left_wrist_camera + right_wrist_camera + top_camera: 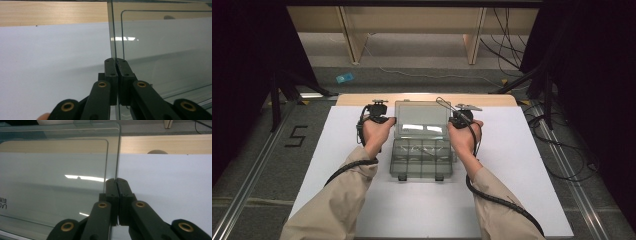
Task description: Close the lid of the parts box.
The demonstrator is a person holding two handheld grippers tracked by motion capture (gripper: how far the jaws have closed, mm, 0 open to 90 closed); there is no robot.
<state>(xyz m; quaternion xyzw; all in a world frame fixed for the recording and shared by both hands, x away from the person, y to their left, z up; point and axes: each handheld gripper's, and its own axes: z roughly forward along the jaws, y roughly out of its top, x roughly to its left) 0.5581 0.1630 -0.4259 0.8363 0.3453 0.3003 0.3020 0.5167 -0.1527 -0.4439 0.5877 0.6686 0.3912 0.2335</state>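
Left gripper, right gripper, pinching clear flat plastic lid edges

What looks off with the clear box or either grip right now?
Nothing stands out. The clear plastic compartment box sits square on the white table, its lid raised, the left gripper and right gripper each pinching a side edge.

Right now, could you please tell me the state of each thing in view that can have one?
Organizer box: open, on the white table, compartments look empty.
Clear lid: raised, standing up behind the box.
Left gripper: shut on the lid's left edge.
Right gripper: shut on the lid's right edge.
Front latches: undone, hanging at the box's near edge.
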